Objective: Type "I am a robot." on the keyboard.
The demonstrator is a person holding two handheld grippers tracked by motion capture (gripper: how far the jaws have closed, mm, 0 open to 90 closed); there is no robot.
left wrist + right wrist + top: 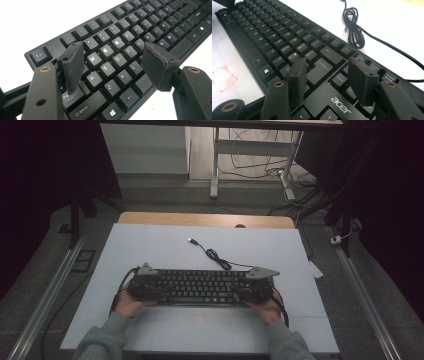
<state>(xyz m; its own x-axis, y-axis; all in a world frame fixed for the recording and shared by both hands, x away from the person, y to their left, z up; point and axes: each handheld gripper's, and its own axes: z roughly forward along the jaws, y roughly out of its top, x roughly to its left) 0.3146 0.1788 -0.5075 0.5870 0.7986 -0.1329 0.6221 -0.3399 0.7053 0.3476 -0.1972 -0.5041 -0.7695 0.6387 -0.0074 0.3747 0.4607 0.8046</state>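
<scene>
A black Acer keyboard lies flat on the white table top, near the front edge. My left gripper is at its left end. In the left gripper view its jaws stand wide apart just above the letter keys, pressing on nothing. My right gripper is at the keyboard's right end. In the right gripper view it is open over the Enter and Delete keys. The keyboard's black cable coils behind it and ends in a loose USB plug.
The coiled cable lies on the table just past the function row. Faint red marks show on the surface in front of the keyboard. A wooden strip edges the table's far side; a desk frame and floor cables stand beyond.
</scene>
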